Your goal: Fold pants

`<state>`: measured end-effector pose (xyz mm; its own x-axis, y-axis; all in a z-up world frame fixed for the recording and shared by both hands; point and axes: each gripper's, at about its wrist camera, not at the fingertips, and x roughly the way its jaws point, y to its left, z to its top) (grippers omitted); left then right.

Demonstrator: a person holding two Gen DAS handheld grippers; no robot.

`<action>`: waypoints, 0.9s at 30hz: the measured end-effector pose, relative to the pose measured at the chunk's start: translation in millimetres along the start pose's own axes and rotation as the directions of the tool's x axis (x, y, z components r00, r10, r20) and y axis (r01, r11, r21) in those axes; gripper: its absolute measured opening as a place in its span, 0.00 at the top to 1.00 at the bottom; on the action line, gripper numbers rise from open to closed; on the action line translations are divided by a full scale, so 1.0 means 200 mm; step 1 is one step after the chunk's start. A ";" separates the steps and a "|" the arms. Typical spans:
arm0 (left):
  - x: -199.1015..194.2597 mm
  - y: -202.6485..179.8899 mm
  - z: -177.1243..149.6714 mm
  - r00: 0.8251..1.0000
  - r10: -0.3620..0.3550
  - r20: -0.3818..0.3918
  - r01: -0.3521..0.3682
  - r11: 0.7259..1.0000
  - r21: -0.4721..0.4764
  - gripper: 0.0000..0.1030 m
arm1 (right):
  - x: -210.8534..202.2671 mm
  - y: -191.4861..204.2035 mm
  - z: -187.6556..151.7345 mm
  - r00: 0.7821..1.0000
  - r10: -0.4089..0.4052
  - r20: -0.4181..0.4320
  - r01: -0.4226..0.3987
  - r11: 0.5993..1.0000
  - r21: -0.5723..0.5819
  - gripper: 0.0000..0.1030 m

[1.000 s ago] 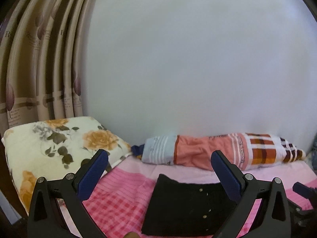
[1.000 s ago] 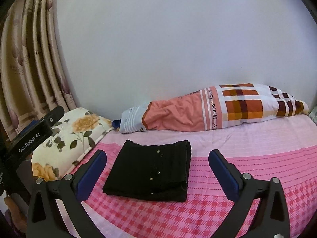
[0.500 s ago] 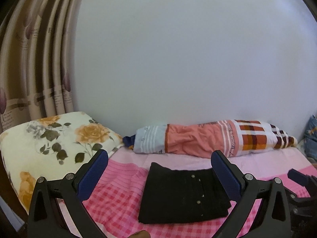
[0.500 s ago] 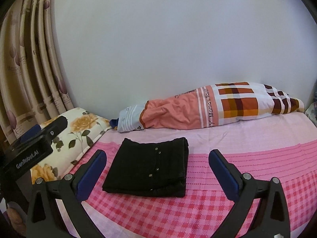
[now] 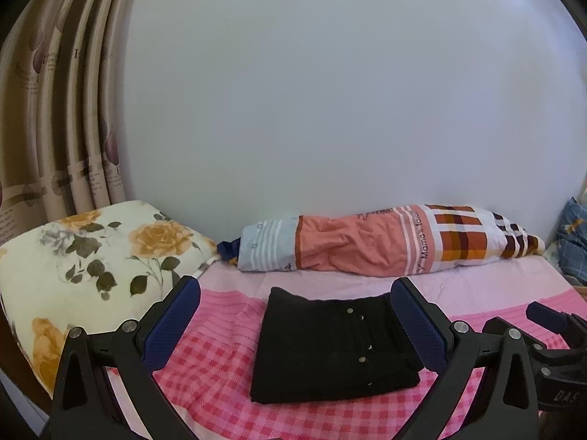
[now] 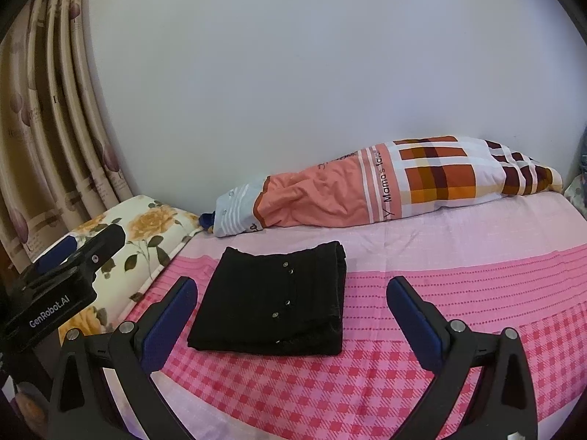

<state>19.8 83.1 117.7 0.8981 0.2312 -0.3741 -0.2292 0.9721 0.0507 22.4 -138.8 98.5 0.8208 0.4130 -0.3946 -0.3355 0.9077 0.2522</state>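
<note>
Black pants [image 6: 271, 304] lie folded on the bed [image 6: 458, 278] ahead of both wide, empty tools [image 5: 295, 315] [image 6: 291, 311]; finishing well means keeping clear.

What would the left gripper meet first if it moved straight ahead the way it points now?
Probably the folded black pants, which lie on the pink bedsheet between the open jaws of the left gripper. Depth is unclear; it might pass above them.
</note>
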 end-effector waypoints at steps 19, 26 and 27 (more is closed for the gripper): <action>0.10 0.02 -0.04 0.998 -0.008 -0.065 0.007 1.000 -0.013 0.00 | 0.03 -0.01 -0.02 1.000 0.005 -0.027 -0.004 1.000 0.003 0.01; 0.11 0.05 -0.05 0.999 0.010 -0.046 -0.011 0.999 -0.030 0.00 | 0.04 -0.01 -0.02 1.000 0.004 -0.030 -0.003 1.000 0.004 0.01; 0.11 0.05 -0.05 0.999 0.012 -0.044 -0.013 1.000 -0.029 0.00 | 0.04 -0.01 -0.02 1.000 0.004 -0.030 -0.003 1.000 0.004 0.01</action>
